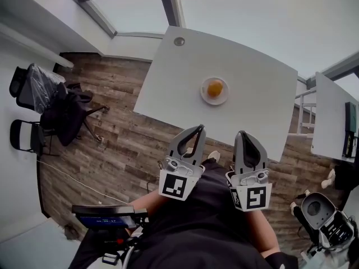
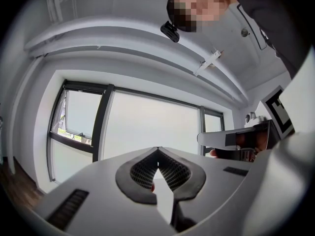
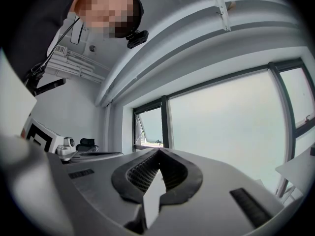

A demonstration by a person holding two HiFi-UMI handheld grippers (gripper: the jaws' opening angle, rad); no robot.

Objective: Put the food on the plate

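The round orange food (image 1: 215,87) lies on the white plate (image 1: 205,97), on the white surface (image 1: 258,60). The left claw (image 1: 198,129) and the right claw (image 1: 242,134) are both closed and empty, well apart from the plate.

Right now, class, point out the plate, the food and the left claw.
plate (image 1: 204,94): head view, bare left rim.
food (image 1: 215,88): head view, its middle.
left claw (image 1: 200,128): head view, where the shut tips meet.
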